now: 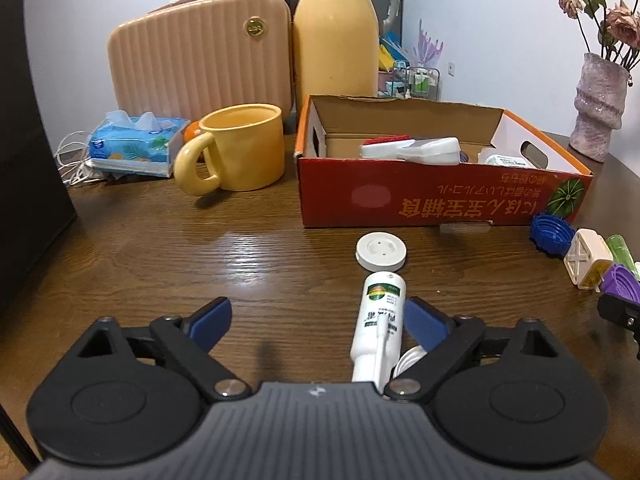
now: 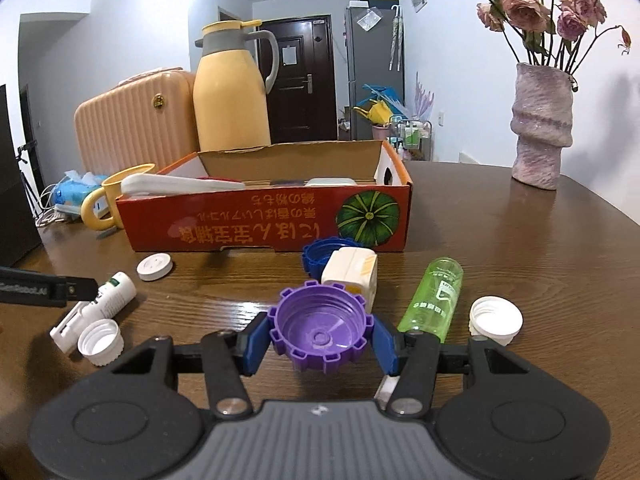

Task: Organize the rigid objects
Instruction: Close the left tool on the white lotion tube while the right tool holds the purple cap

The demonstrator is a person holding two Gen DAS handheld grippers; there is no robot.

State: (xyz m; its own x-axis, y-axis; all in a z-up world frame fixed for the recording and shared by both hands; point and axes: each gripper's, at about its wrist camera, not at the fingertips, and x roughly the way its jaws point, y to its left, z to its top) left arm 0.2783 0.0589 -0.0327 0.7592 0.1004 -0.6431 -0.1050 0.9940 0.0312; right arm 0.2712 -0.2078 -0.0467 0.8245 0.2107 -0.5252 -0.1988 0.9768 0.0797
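The right gripper (image 2: 321, 342) clamps the purple cap (image 2: 320, 327) between its pads, while the left gripper (image 1: 318, 320) stands spread, the white tube (image 1: 378, 318) lying just inside its right finger.

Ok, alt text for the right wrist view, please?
The right hand-held gripper is shut on a purple notched cap, open side up, over a wooden table. Beyond it are a cream block, a green bottle lying flat, white caps and an orange cardboard box.
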